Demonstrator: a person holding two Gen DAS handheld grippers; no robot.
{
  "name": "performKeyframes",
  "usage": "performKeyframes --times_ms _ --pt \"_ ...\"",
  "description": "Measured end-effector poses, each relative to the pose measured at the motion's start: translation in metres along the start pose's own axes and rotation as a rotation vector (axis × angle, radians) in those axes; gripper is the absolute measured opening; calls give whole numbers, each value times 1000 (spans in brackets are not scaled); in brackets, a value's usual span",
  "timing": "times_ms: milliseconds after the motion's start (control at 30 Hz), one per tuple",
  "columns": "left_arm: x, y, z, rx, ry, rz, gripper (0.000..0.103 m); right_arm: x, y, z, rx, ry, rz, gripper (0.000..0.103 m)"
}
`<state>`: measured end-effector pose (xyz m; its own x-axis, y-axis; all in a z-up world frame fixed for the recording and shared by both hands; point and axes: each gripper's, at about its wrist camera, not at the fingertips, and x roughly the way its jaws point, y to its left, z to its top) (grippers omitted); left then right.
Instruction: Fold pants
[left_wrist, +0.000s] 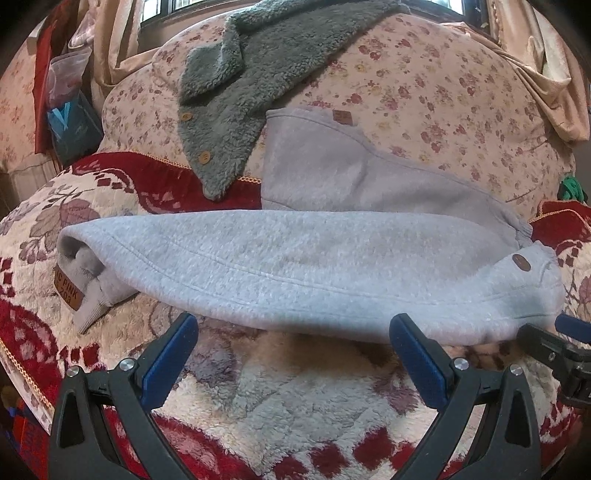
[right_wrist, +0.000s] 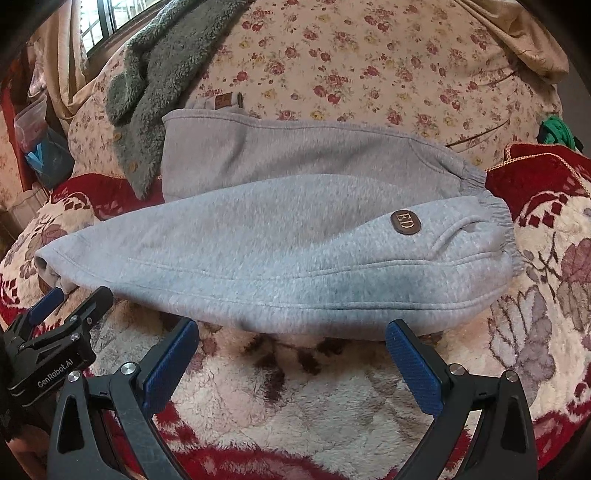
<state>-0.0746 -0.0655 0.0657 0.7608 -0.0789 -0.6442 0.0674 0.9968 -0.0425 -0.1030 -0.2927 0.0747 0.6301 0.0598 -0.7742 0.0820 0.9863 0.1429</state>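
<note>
Light grey fleece pants (left_wrist: 303, 273) lie across a red and cream plush blanket (left_wrist: 258, 398), waistband to the right, cuffs to the left, one leg over the other. They also show in the right wrist view (right_wrist: 280, 251), with an oval brown badge (right_wrist: 405, 222) near the waistband. My left gripper (left_wrist: 293, 328) is open and empty, just short of the pants' near edge. My right gripper (right_wrist: 291, 334) is open and empty, also at the near edge, to the right of the left one. Each gripper shows at the edge of the other's view.
A dark grey fleece cardigan (left_wrist: 258, 81) with wooden buttons lies behind the pants on a floral quilt (left_wrist: 424, 88). A plastic bag and blue packets (left_wrist: 70, 110) stand at the far left. A green item (right_wrist: 556, 133) sits at the far right.
</note>
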Motion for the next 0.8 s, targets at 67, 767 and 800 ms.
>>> performKeyframes --times_ms 67,767,800 --pt "1 0 -1 2 3 5 103 2 0 -1 -2 6 0 103" --pt "4 12 -1 -19 15 15 103 14 11 -5 -38 54 -5 103" --pt "4 12 -1 -20 16 17 103 14 12 -5 -39 55 -6 103"
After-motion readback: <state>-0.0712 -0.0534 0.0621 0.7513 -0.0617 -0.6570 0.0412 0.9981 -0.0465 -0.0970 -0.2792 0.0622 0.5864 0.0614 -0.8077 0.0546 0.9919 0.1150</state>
